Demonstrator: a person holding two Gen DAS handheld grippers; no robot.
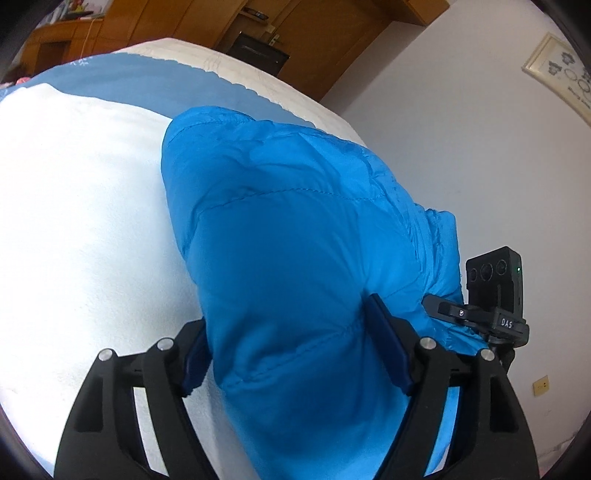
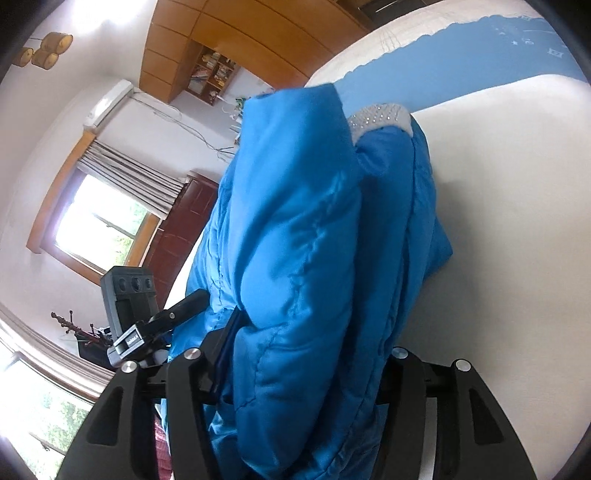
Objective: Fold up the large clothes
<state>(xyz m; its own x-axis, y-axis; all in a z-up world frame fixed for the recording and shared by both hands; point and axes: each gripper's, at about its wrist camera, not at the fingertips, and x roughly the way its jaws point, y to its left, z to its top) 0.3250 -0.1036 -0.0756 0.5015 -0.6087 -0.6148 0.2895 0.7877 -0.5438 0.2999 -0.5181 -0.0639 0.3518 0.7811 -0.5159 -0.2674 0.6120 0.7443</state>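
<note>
A wide bed (image 1: 74, 221) fills the scene, spread with a white blanket (image 1: 92, 192), with a paler blue sheet (image 1: 155, 77) behind it. Beyond stand wooden wardrobes (image 1: 177, 22) and a plain white wall (image 1: 443, 147) with a framed picture (image 1: 561, 70); the right wrist view adds a curtained window (image 2: 99, 218), an air conditioner (image 2: 109, 101) and a bookshelf (image 2: 212, 74).

The bright blue puffer jacket (image 1: 295, 240) is quilted, puffy and glossy, with a pale knitted sparkly trim (image 2: 380, 116) at its far end. It is bunched up over the white blanket, its long axis running away from both cameras across the bed.

The left gripper (image 1: 291, 343) holds a thick fold of jacket between its pads. The right gripper (image 2: 306, 354) likewise has a bulky fold wedged between its fingers, gripping the near end.
</note>
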